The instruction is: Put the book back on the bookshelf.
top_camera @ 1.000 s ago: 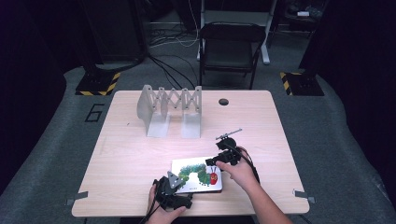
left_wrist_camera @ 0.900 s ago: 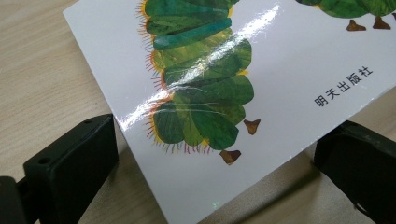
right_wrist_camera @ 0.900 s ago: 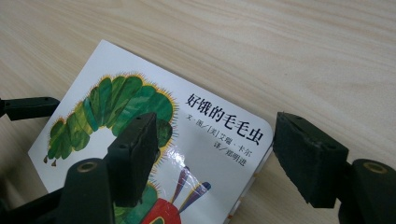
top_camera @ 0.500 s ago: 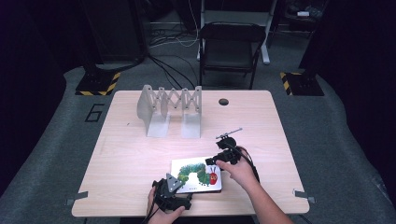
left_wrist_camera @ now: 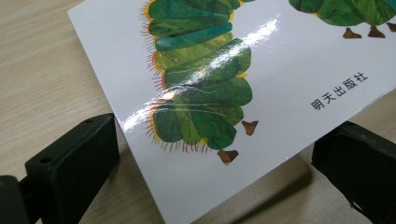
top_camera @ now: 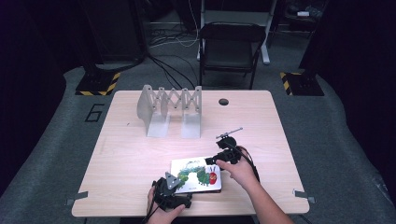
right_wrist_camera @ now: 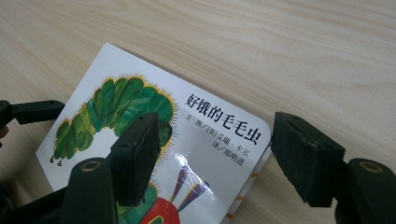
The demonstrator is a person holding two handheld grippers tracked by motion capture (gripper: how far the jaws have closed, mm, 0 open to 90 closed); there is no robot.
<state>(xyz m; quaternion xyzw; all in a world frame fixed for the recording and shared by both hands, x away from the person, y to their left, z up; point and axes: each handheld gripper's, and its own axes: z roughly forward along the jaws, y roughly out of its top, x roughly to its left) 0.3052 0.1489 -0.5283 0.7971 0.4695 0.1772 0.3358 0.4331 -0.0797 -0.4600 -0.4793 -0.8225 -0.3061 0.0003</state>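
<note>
High view: one picture book (top_camera: 196,173) lies flat near the table's (top_camera: 130,158) front edge, cover up with a green caterpillar; left gripper (top_camera: 173,193) sits at its near-left corner, right gripper (top_camera: 223,156) at its far-right corner. One folding metal rack (top_camera: 170,108) stands well apart toward the back, and nothing is in it. Judging by that, the pick-up is only starting: book not lifted, neither gripper clamped on it

Left gripper view: jaws spread wide on either side of the book's (left_wrist_camera: 261,93) corner, which looks slightly raised off the wood with a shadow beneath; no contact that I can tell

Right gripper view: jaws apart, one hanging above the cover (right_wrist_camera: 154,140), the other out past the rounded corner; nothing pinched. One book only

Count: one book, one rack, two grippers
</note>
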